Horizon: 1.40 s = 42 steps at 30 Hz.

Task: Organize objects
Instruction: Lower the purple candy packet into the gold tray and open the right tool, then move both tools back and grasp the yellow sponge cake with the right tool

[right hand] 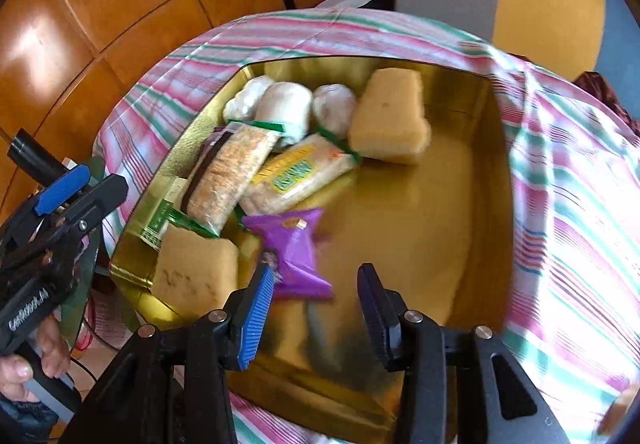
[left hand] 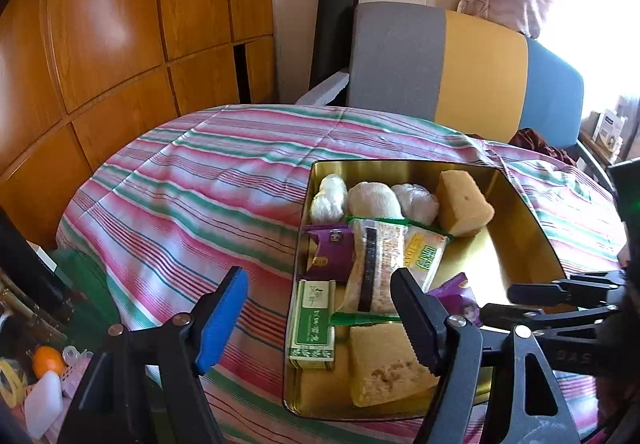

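A gold tray (left hand: 516,244) (right hand: 420,224) lies on the striped cloth and holds snacks. Three white wrapped buns (left hand: 374,199) (right hand: 286,107) and a yellow cake block (left hand: 464,203) (right hand: 390,123) line its far side. Clear and green packets (left hand: 376,264) (right hand: 228,179) fill the middle, with a second cake block (left hand: 388,364) (right hand: 196,272) at the near edge. My left gripper (left hand: 320,320) stands open over the tray's near left part, gripping nothing. My right gripper (right hand: 316,316) is open; a purple packet (right hand: 292,252) (left hand: 460,296) lies just ahead, by its blue pad (right hand: 256,320).
The striped cloth (left hand: 192,183) covers a round table. A grey, yellow and blue chair (left hand: 460,71) stands behind it, against a wooden panelled wall (left hand: 100,43). An orange (left hand: 47,360) and clutter sit low at the left. A hand (right hand: 24,360) holds the left gripper's handle.
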Each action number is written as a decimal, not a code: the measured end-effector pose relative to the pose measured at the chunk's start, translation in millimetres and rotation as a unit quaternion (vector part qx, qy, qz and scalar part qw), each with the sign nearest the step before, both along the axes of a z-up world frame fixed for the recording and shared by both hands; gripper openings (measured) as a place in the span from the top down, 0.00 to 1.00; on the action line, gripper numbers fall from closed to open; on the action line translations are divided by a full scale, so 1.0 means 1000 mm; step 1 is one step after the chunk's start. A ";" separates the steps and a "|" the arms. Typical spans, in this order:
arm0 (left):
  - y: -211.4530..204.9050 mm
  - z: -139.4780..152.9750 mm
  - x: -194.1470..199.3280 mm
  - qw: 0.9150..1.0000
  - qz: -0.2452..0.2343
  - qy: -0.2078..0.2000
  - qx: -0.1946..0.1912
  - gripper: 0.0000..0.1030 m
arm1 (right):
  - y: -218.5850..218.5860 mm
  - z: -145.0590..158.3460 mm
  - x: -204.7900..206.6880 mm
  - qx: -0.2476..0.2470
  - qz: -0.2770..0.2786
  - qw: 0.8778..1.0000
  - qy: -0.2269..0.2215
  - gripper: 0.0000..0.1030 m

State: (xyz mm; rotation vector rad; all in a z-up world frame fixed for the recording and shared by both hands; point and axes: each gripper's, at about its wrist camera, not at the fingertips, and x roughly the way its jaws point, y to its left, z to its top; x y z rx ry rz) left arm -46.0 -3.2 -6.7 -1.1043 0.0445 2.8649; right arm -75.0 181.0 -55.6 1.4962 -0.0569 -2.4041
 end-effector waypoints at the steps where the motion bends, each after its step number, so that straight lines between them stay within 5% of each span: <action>1: 0.002 0.001 0.002 1.000 -0.002 0.001 -0.001 0.28 | 0.005 0.004 0.006 0.002 -0.006 1.000 0.002 0.57; 7: 0.014 0.008 0.010 1.000 -0.020 0.007 -0.003 0.28 | 0.051 0.016 0.026 0.004 -0.053 0.999 0.007 0.58; 10: 0.025 0.011 0.015 0.999 -0.036 0.010 -0.007 0.28 | 0.078 0.022 0.039 -0.040 -0.054 0.998 0.006 0.58; 21: 0.084 0.030 0.022 0.992 -0.117 0.033 -0.015 0.27 | 0.176 0.041 0.070 -0.010 -0.169 0.985 0.017 0.55; 27: 0.131 0.037 0.026 0.983 -0.177 0.038 -0.014 0.27 | 0.273 0.041 0.111 0.015 -0.293 0.956 -0.006 0.55; 33: 0.183 0.037 0.034 0.970 -0.240 0.035 -0.014 0.26 | 0.368 0.030 0.160 -0.021 -0.440 0.897 -0.044 0.41; 35: 0.199 0.036 0.035 0.966 -0.258 0.030 -0.012 0.26 | 0.387 0.021 0.165 -0.038 -0.459 0.886 -0.056 0.39; 40: 0.232 0.032 0.038 0.956 -0.294 0.005 -0.007 0.25 | 0.395 0.006 0.152 -0.040 -0.438 0.894 -0.083 0.31; 42: 0.242 0.030 0.040 0.953 -0.302 0.001 -0.009 0.25 | 0.397 0.001 0.148 -0.084 -0.434 0.892 -0.094 0.26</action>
